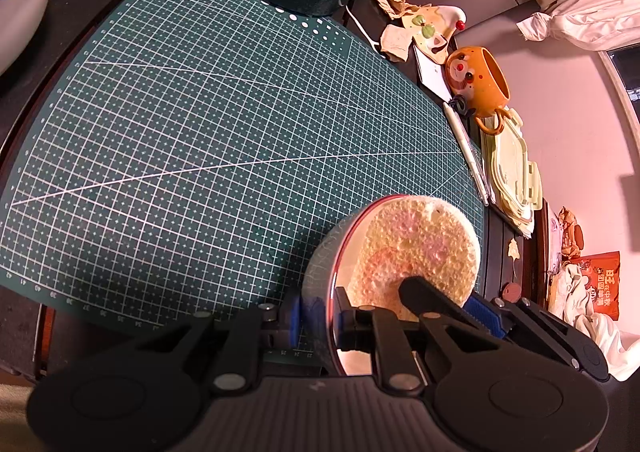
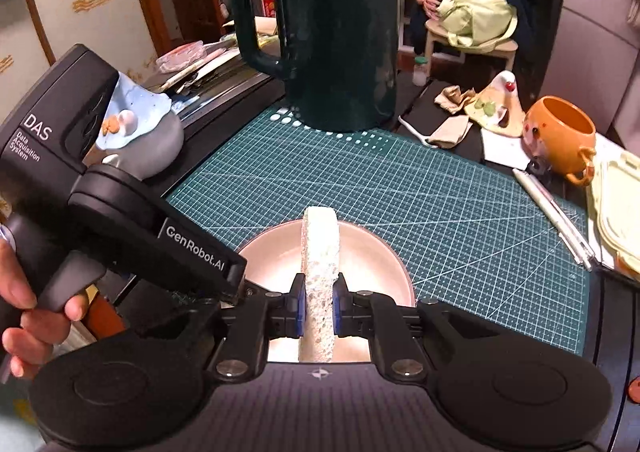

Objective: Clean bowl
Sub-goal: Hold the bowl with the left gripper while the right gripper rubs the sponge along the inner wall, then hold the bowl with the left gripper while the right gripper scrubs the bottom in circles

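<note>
Left gripper [image 1: 316, 326] is clamped on the rim of the bowl [image 2: 360, 252], one pad outside the wall, one inside, so the bowl's tipped up on edge in my left cam and sits at the near-right part of the green cutting mat [image 1: 200, 111]. Right gripper [image 2: 319, 310] is squeezed tight on the round sponge [image 2: 319, 252], blue pads pressing both flat faces. The sponge stands on edge and pokes down into the bowl's pale inside. From the left cam the sponge's flat face fills most of the bowl opening, w/ one black finger of the right gripper lying across its lower part.

Bowl looks pinkish-white inside w/ a reddish rim; outside wall is greyish. Can't tell if the sponge is actually touching the bowl bottom, prob close tho.

In the right cam the left gripper's black body w/ "DAS" and "GenRobot.AI" print comes in from the left, and a hand [image 2: 24, 312] is wrapped on its handle.

Other stuff around: dark green kettle [image 2: 332, 35] standing at the far edge of the mat, blue-grey ceramic cup [image 2: 148, 135] off the mat's left side, orange clown-face mug [image 2: 560, 135] lying on its side past the right edge, white pen [image 2: 552, 211] along that edge, pale green container lid [image 1: 512, 171] just beside it. Crumpled paper [image 2: 452, 99] behind the mug.
</note>
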`<state>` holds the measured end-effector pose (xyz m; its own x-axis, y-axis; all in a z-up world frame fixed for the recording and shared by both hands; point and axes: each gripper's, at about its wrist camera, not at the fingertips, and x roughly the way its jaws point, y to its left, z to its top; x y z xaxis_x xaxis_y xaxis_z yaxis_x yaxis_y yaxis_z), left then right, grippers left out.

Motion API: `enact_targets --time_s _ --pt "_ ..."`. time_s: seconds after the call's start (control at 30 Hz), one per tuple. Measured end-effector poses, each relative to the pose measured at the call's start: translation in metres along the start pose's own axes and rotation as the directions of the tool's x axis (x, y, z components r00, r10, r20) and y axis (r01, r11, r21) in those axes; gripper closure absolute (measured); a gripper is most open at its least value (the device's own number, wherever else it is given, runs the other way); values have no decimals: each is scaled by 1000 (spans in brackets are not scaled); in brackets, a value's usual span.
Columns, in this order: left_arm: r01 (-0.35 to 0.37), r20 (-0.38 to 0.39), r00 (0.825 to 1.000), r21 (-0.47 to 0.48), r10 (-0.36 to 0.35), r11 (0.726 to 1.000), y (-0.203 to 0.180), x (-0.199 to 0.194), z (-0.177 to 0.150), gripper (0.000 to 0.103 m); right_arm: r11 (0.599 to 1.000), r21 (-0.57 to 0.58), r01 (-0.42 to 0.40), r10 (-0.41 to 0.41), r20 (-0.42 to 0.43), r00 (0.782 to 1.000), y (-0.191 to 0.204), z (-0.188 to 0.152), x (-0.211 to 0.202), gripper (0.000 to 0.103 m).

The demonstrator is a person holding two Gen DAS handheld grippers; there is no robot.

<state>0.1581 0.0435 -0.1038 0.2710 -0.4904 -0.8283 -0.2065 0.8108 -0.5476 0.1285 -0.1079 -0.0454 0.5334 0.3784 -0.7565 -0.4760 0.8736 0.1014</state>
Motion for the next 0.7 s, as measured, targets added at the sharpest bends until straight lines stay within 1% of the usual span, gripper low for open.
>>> enact_targets --time_s 0.1,0.2,0.37,0.5,0.57,0.7 --pt "0 0 1000 -3 0 1000 0 -2 2 89 1000 25 -5 4 17 1000 -2 -1 -1 92" --pt "0 0 1000 -1 0 1000 -2 -2 2 89 1000 17 18 -19 26 999 1 -4 0 92" --pt "0 -1 1000 2 0 1000 -3 0 1 89 1000 15 -18 18 5 1000 1 -2 2 92" --pt "1 -1 1000 2 -1 1000 -6 -2 3 89 1000 1 -5 5 -14 1000 2 0 2 92" --pt "2 -1 1000 0 -2 1000 -2 -3 2 89 1000 8 -8 8 -31 999 1 1 2 92" --pt "2 -1 1000 -2 -2 1000 4 -2 1 89 1000 -8 -28 28 -40 999 0 3 -3 92"
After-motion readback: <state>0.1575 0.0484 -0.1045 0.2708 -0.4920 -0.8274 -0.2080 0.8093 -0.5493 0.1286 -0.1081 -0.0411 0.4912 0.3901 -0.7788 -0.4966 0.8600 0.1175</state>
